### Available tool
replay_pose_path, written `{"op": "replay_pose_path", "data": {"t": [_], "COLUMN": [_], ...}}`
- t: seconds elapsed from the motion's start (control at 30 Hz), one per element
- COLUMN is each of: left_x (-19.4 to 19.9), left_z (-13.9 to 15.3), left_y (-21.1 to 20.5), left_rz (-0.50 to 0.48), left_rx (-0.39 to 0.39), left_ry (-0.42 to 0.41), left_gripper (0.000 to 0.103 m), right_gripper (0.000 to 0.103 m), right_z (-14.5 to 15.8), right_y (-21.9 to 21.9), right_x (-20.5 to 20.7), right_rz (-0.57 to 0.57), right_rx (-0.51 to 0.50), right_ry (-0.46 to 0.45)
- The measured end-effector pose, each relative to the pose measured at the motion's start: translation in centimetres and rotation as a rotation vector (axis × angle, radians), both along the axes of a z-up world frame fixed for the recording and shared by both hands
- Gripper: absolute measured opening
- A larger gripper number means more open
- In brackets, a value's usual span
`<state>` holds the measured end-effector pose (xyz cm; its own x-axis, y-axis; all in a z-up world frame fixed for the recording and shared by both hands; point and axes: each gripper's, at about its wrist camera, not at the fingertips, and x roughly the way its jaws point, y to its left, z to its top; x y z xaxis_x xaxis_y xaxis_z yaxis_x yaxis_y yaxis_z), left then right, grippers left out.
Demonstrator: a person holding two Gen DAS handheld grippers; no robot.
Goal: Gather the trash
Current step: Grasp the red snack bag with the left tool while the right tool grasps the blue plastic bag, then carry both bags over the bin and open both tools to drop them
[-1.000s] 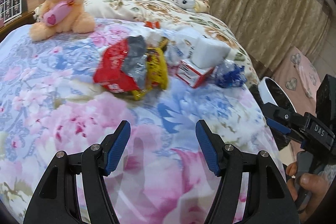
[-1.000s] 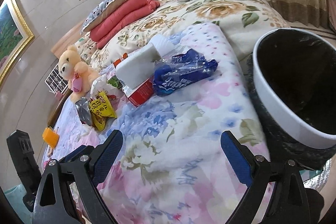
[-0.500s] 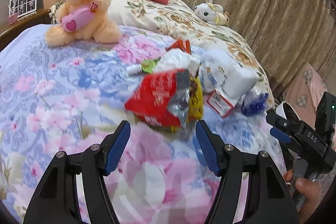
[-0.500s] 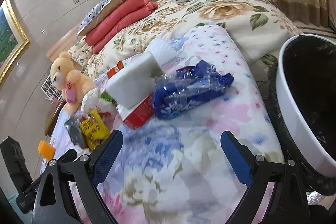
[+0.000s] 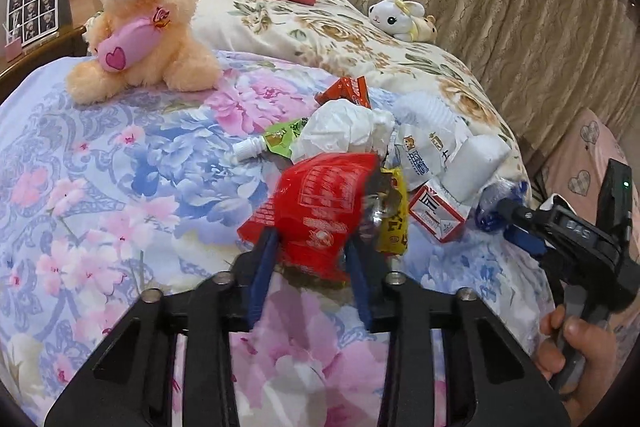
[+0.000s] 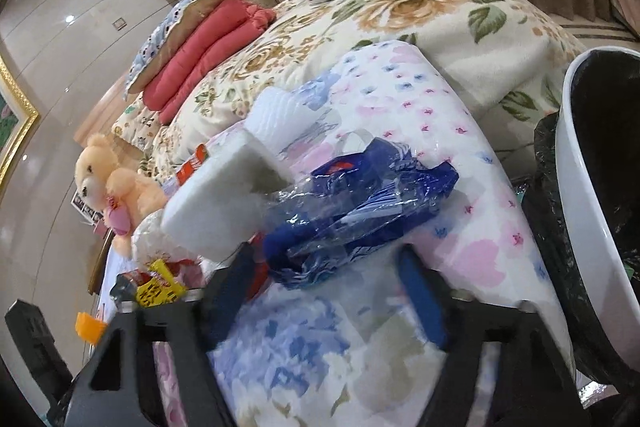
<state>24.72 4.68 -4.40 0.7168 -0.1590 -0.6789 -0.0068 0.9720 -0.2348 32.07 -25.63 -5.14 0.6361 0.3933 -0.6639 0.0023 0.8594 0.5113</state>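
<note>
Jaws of the left gripper (image 5: 310,259) have just been closing and pinch the red wrapper (image 5: 320,203) on the bedspread (image 5: 120,187). Right gripper (image 6: 332,275) jaws have just been closing around the blue wrapper (image 6: 360,203); contact is unclear. Bin (image 6: 580,211) stands beside the bed, a teddy (image 5: 140,15) farther back.

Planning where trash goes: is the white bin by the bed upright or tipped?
Upright: the white bin stands beside the bed, its black-lined mouth facing up.
</note>
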Motion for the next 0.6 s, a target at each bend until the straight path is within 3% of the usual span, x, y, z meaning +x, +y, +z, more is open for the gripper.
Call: {"op": "replay_pose_path", "data": {"t": [0.13, 0.23, 0.6], "left_x": [-0.4, -1.2, -4.7], "left_z": [0.0, 0.1, 1.5], "left_y": [0.0, 0.1, -1.6], "left_rz": [0.001, 0.004, -0.045], "left_rx": [0.011, 0.006, -0.002], "left_ry": [-0.009, -0.02, -0.065], "left_gripper": [0.011, 0.002, 0.002], "right_gripper": [0.02, 0.019, 0.018], "right_z": [0.2, 0.4, 1.6], "right_y": [-0.1, 0.0, -0.3], "right_x": [-0.5, -1.3, -5.7], "right_rz": [0.025, 0.042, 0.101], "right_rx": [0.01, 0.003, -0.008], "right_ry": [-0.022, -0.034, -0.066]}}
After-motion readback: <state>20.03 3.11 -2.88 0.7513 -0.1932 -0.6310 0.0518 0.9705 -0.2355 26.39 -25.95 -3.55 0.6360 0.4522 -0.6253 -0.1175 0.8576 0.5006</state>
